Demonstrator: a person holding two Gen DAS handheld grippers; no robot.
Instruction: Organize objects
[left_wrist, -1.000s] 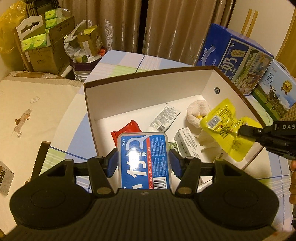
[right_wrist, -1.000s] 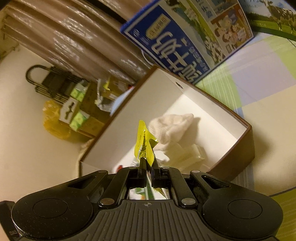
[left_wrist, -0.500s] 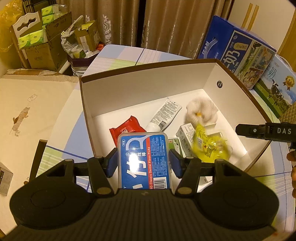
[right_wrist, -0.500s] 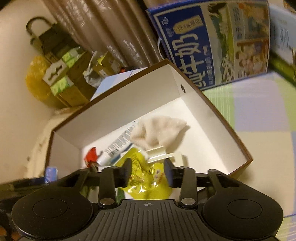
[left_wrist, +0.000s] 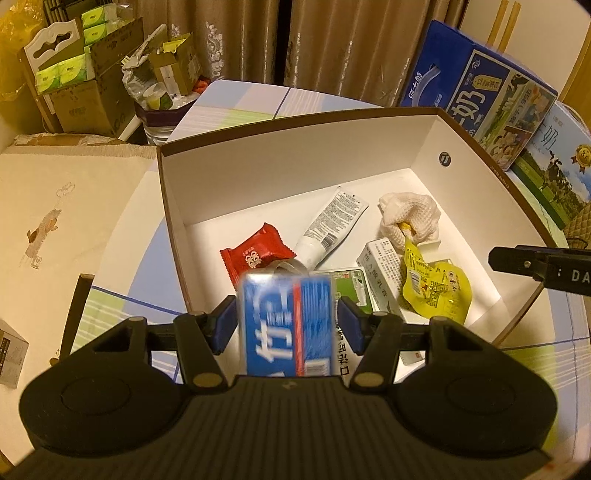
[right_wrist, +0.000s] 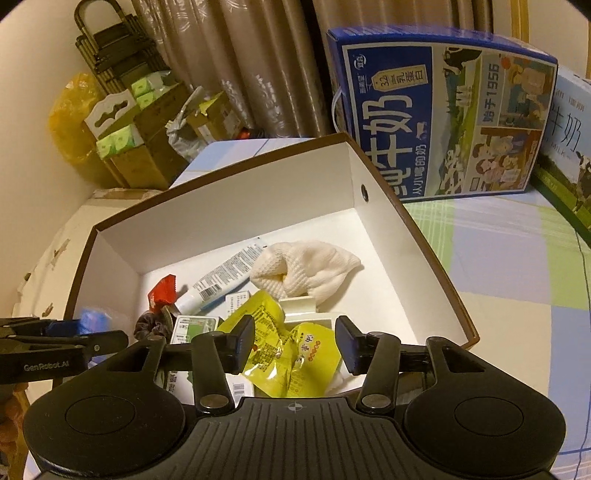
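Blue floss-pick box (left_wrist: 286, 325), motion-blurred, sits between the spread pads of the left gripper (left_wrist: 287, 321), with a gap showing on each side; whether a pad touches it cannot be told. It hangs over the near left corner of the open white-lined box (left_wrist: 280, 162) on the worktop (right_wrist: 509, 258).

The right gripper (right_wrist: 294, 345) is spread wide and empty, poised above a yellow snack pouch (right_wrist: 288, 354) lying at the near edge of that box's floor.

Inside the box, from the left wrist view: a red snack packet (left_wrist: 255, 254) at 10 o'clock, a white tube (left_wrist: 330, 225) at 12, a white knitted cloth (left_wrist: 410, 218) at 1, a small white carton (left_wrist: 382, 271) beside the pouch at 3, and a green-and-white packet (left_wrist: 351, 284) just behind the floss-pick box.

Beyond the box, at 1 o'clock, stand blue milk cartons (right_wrist: 439, 122) before brown curtains (left_wrist: 332, 48); cardboard boxes (left_wrist: 85, 85) crowd the floor at 10.
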